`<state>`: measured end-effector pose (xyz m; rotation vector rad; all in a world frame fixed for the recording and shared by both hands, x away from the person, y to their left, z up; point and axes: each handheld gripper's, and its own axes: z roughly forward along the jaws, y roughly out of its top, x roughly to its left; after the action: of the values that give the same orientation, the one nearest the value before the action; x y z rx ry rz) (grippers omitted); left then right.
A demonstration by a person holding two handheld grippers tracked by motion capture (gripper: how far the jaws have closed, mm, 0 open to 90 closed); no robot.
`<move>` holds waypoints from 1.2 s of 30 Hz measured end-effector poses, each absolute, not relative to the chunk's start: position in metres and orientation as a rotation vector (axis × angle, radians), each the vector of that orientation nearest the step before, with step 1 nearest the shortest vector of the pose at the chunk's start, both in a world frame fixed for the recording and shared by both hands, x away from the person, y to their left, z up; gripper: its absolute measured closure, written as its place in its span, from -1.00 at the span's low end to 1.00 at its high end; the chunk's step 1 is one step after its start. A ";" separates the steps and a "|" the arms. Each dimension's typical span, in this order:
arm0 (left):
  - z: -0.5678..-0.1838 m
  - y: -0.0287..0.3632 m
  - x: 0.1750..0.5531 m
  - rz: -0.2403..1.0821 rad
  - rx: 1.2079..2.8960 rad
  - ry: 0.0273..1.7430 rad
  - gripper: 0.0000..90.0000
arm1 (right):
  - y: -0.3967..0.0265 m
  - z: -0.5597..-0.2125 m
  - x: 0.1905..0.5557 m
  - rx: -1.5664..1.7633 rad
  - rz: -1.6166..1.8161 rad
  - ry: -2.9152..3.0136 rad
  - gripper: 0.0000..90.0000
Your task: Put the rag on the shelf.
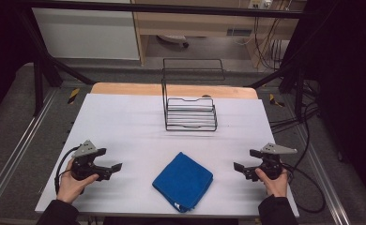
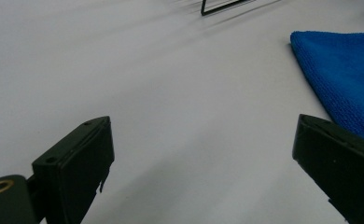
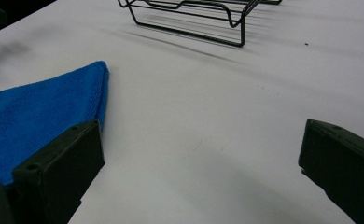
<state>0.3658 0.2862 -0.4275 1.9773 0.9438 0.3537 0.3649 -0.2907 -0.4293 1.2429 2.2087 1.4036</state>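
A folded blue cloth lies near the front middle of the white table. My left gripper rests low over the table to the cloth's left, held in a hand, its jaws wide apart with nothing between them. In the left gripper view the blue cloth sits ahead to the right of the gripper. On the cloth's right my right gripper is open and empty too. From the right gripper view, the blue cloth lies at the left of the gripper.
A black wire rack stands at the back middle of the table, with its near edge seen as a wire rack in the right gripper view. Cables trail off the table's right side. Metal frame bars flank the table.
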 end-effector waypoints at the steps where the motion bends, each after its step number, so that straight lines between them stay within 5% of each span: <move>1: -0.428 0.286 0.366 0.353 1.977 0.947 -0.88 | -0.290 -0.429 0.365 1.242 1.402 2.211 -0.99; 20: -0.423 0.259 0.365 0.321 2.011 0.942 -0.80 | -0.271 -0.427 0.365 1.220 1.374 2.252 -0.99; 36: -0.408 0.193 0.350 0.286 2.099 0.853 -0.45 | -0.230 -0.425 0.363 1.159 1.314 2.336 -0.94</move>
<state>0.3501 0.1931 -0.4084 2.0990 0.8527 0.2855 0.3629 -0.2304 -0.4255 1.1595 2.3360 1.3141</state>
